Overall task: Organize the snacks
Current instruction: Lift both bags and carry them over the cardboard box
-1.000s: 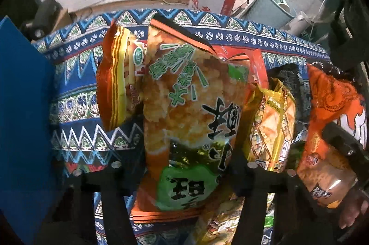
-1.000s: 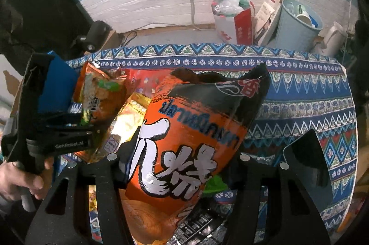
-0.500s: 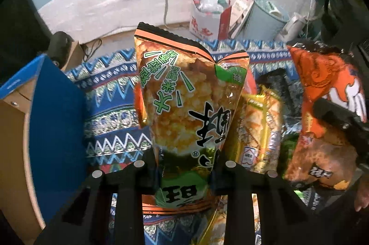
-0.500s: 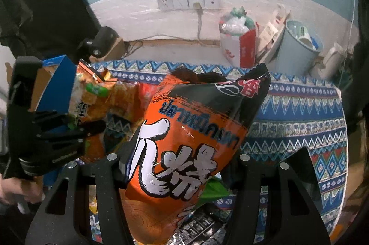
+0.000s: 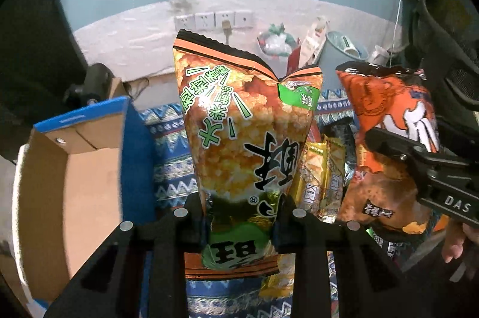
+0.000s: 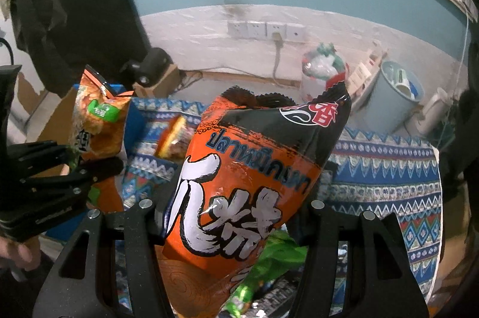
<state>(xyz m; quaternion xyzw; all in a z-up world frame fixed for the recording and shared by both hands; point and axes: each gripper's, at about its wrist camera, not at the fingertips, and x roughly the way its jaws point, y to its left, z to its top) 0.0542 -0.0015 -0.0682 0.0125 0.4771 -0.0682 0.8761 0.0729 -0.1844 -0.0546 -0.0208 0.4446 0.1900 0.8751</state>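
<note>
My left gripper [image 5: 241,223] is shut on an orange and green rice-cracker bag [image 5: 245,132] and holds it upright above the patterned cloth [image 5: 167,156]. The bag also shows at the left of the right wrist view [image 6: 98,126]. My right gripper [image 6: 232,225] is shut on an orange and black snack bag [image 6: 257,177], also held up; it shows at the right of the left wrist view [image 5: 389,138]. An open blue cardboard box [image 5: 74,174] stands to the left of the left gripper. Yellow snack packs [image 5: 323,171] lie on the cloth between the two held bags.
A green packet [image 6: 269,264] and dark packets lie under the right gripper. Behind the table are wall sockets [image 6: 263,30], a red and white bag of rubbish [image 6: 323,72] and a grey bin [image 6: 398,90]. The cloth [image 6: 389,168] stretches to the right.
Both grippers have risen with their bags, so more wall shows. The left gripper has moved left toward the blue box, whose open inside now shows.
</note>
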